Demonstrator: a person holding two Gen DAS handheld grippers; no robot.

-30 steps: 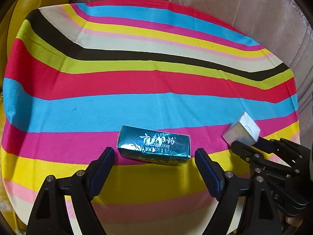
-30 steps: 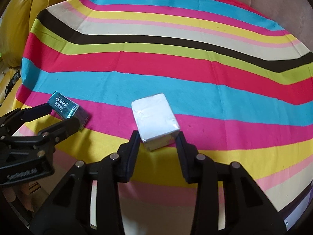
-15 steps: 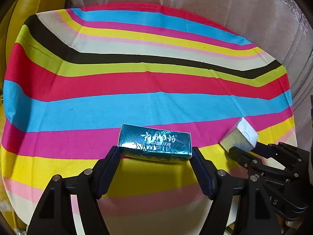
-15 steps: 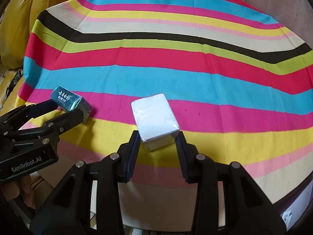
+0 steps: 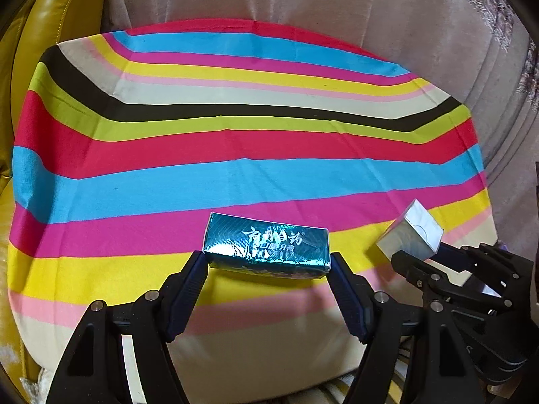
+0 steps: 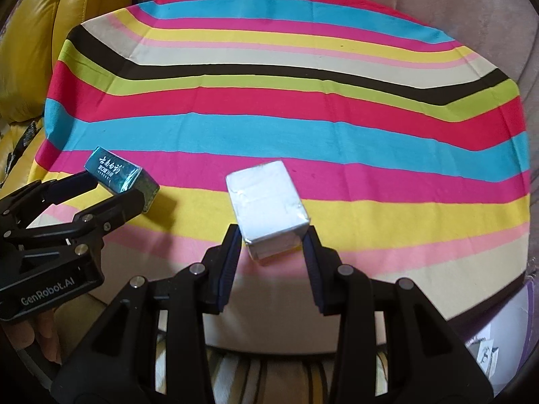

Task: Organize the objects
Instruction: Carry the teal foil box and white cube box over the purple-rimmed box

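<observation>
Left hand-held gripper [image 5: 267,271] clamps the teal foil carton [image 5: 267,247] endwise; right hand-held gripper [image 6: 271,244] pinches the white wrapped box [image 6: 266,202] (both probably lifted for re-placing on the striped cloth [image 5: 235,134]).

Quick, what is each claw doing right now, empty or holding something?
Left claw: closed on the teal box.
Right claw: closed on the white box.

Both grippers are black, angular frames — left gripper [image 6: 116,190] marked "GenRobot.AI" in white, right gripper [image 6: 273,240] with dark-blue ribbed pads [image 6: 230,262] and silver screws.
</observation>
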